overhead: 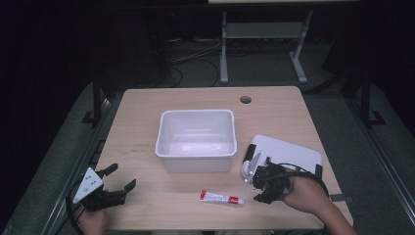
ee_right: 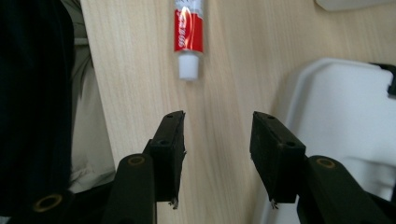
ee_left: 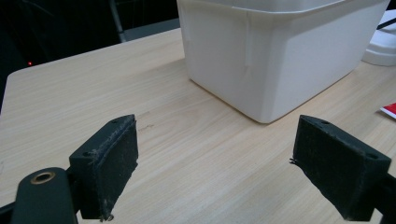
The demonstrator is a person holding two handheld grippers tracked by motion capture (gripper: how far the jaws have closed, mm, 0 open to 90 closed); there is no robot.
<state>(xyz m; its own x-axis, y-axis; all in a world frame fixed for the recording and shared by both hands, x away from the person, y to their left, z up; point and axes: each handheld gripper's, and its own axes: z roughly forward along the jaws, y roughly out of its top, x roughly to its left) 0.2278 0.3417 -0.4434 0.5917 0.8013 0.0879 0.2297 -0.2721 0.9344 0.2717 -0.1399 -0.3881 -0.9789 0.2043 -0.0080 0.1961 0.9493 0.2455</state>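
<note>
The right gripper [ee_right: 217,156], jaws partly apart and empty, points at the tube [ee_right: 188,35], which lies just ahead of its tips, cap end nearest. The gap looks barely wider than the cap, so a skewed approach could push the tube along the table [overhead: 147,196]. The left gripper [ee_left: 217,172] waits wide and empty, the bin [ee_left: 280,56] just ahead. The high view adds the bin's empty inside [overhead: 195,134]; the right gripper view shows how the cap lines up with the jaws.
</note>
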